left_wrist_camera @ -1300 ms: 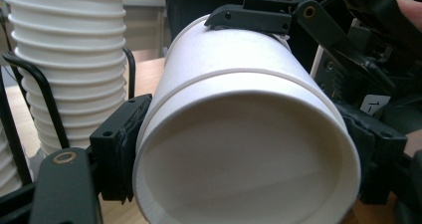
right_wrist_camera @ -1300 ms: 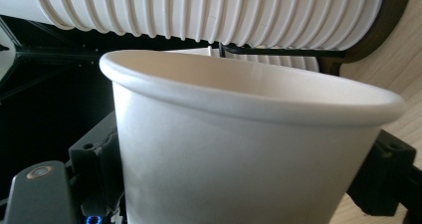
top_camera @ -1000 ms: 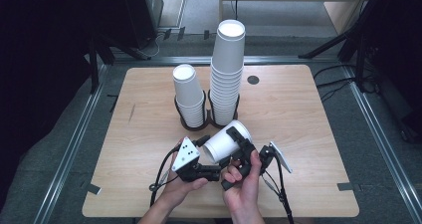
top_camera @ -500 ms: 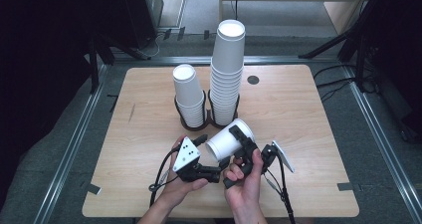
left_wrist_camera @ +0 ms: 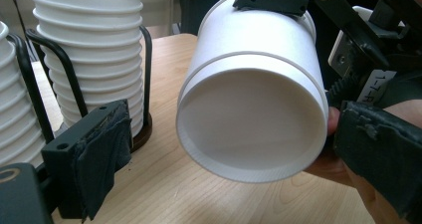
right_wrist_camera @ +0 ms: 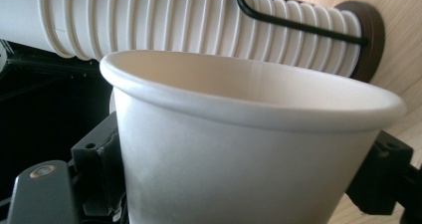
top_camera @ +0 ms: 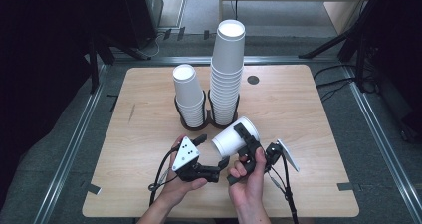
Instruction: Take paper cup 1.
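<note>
A white paper cup (top_camera: pixel 234 136) hangs tilted on its side just above the wooden table (top_camera: pixel 308 119), in front of two cup stacks. My right gripper (top_camera: pixel 238 143) is shut on its wall, one jaw on each side, and the rolled rim (right_wrist_camera: pixel 249 104) points away from the hand. My left gripper (top_camera: pixel 213 150) faces the cup's base (left_wrist_camera: pixel 249 129). Its jaws have just been opening and now stand open, with the base between the pads (left_wrist_camera: pixel 99 159) but untouched.
Behind the cup, a short stack of cups (top_camera: pixel 188 97) and a tall stack (top_camera: pixel 226 74) stand in black wire holders mid-table. A dark round hole (top_camera: pixel 253 79) lies at the back. Cables trail from both grippers toward the front edge.
My left gripper's jaws have spread apart off the cup's base. The right hand and the cup have hardly shifted.
</note>
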A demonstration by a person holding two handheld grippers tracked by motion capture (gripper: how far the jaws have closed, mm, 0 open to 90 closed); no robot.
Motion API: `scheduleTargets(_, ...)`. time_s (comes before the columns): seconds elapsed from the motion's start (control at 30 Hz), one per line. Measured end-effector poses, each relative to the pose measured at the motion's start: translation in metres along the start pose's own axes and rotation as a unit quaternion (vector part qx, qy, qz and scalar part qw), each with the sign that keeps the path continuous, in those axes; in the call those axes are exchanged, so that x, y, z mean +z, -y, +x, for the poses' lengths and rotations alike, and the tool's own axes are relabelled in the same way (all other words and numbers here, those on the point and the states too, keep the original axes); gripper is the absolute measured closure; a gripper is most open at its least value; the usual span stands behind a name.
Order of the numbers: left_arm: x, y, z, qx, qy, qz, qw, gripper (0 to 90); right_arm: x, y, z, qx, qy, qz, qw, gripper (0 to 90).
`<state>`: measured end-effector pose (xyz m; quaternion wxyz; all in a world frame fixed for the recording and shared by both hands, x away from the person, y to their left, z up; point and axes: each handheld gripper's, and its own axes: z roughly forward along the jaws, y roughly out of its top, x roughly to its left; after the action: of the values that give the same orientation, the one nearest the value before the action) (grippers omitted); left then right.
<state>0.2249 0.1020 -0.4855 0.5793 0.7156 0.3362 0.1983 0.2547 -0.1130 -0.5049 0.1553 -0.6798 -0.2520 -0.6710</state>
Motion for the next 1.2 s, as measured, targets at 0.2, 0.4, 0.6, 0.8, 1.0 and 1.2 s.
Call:
scheduleTargets(0.2,0.0,0.0,0.001,-0.001,-0.001,0.0,1.0,2.2,-0.004,-0.007,0.001,-0.045,0.015,-0.026,0.9986,14.7)
scheduleTargets(0.4,0.0,0.0,0.001,0.001,0.006,-0.001,1.0,2.2,-0.007,-0.01,0.002,-0.097,0.031,-0.049,0.9936,14.7)
scheduleTargets(0.6,-0.001,0.0,0.001,0.002,0.006,-0.001,1.0,2.2,-0.009,-0.015,0.004,-0.155,0.036,-0.07,0.9847,15.1)
scheduleTargets(0.8,-0.001,0.0,0.001,0.002,0.005,0.001,1.0,2.2,-0.013,-0.012,0.015,-0.274,0.058,-0.105,0.9541,15.0)
scheduleTargets(1.0,0.0,0.0,0.001,0.002,0.007,0.003,1.0,2.3,-0.016,-0.009,0.02,-0.341,0.077,-0.123,0.9287,14.9)
scheduleTargets(1.2,0.0,0.001,0.001,0.002,0.007,0.005,1.0,2.2,-0.017,-0.005,0.023,-0.399,0.089,-0.124,0.904,14.8)
